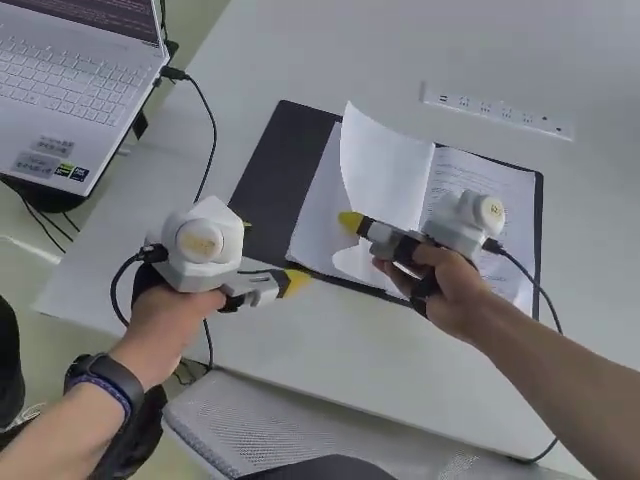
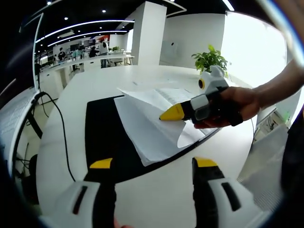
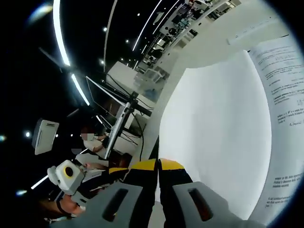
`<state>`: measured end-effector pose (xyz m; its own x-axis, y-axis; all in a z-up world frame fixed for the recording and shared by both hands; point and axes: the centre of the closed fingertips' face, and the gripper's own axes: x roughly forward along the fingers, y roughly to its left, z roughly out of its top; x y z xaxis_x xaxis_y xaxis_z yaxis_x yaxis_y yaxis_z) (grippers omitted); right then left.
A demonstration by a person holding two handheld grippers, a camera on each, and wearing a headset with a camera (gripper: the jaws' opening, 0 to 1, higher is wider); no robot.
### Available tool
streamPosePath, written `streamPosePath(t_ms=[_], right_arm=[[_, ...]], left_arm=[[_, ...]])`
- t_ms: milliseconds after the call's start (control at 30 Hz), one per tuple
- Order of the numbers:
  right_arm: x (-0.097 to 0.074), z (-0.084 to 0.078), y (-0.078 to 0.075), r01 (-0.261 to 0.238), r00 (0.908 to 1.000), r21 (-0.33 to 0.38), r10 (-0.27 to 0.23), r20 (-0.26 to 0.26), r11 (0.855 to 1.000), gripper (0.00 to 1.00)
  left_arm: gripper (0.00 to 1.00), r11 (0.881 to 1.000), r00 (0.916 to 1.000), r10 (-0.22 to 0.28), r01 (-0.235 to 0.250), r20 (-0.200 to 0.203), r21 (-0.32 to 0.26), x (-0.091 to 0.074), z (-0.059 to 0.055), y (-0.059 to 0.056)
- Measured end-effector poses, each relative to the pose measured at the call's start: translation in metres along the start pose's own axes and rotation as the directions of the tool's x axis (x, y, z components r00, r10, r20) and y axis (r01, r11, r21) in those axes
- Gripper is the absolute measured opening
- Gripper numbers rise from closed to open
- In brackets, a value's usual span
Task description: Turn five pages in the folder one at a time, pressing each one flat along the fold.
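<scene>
Broad white tabletop (image 1: 330, 60), bearing an open silver laptop (image 1: 70, 70) at the far left corner and a long white power strip (image 1: 497, 110) toward the far edge. Nearer the front edge, an open black folder (image 1: 275, 170), lying flat, with a stack of white printed pages (image 1: 485, 185) on the right half. Raised from that stack, a single white sheet (image 1: 385, 170), standing almost upright over the fold and curling at the bottom.

Right gripper (image 1: 350, 222): yellow-tipped jaws pressed together, seemingly nipping the lower edge of the single white sheet close to the fold. Left gripper (image 2: 154, 163): jaws spread, holding nothing, hovering above the front edge of the tabletop just off the folder's front left corner, apart from the paper.

Likely trouble from here, as a judgement:

- Slipping or tearing. Small bite on thin paper; a quick sideways sweep could pull the sheet free or rip it at the binding.
- Creasing off the fold. Laid down with that bottom curl left in, then pressed, likely to take a false crease beside the spine.
- Miscounting. One sheet or two in the bite: impossible to tell, so worth checking before laying it over.
- Skidding. Nothing weighing the folder down, and close to the front edge; a hard push along the fold with the free jaws could shove it toward that edge.
</scene>
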<state>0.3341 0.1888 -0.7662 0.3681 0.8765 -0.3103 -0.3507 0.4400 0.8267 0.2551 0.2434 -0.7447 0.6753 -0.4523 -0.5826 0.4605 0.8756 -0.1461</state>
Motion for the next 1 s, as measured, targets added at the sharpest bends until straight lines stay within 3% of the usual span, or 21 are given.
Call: streamPosePath(t_ms=[267,567,800,1000], right_arm=[[0.01,-0.022,0.008,0.018,0.9998,0.066,-0.018,-0.004,0.998,0.0],[0.013,-0.031,0.009,0.036,0.9989,0.088,-0.034,-0.033,0.995,0.0],[0.025,-0.023,-0.027,0.069,0.9965,0.09,-0.064,-0.054,0.994,0.0],[0.028,-0.021,-0.035,0.075,0.9963,0.102,-0.07,-0.051,0.992,0.0]], left_arm=[[0.65,1.0,0.9999,0.003,-0.004,-0.015,-0.022,-0.002,-0.008,-0.002],[0.65,0.999,0.9995,0.004,-0.006,-0.031,-0.036,-0.001,-0.013,-0.001],[0.65,0.999,0.9992,0.003,-0.005,-0.04,-0.032,-0.001,-0.015,-0.001],[0.65,0.999,0.9993,0.006,-0.008,-0.037,-0.042,-0.006,-0.016,-0.002]])
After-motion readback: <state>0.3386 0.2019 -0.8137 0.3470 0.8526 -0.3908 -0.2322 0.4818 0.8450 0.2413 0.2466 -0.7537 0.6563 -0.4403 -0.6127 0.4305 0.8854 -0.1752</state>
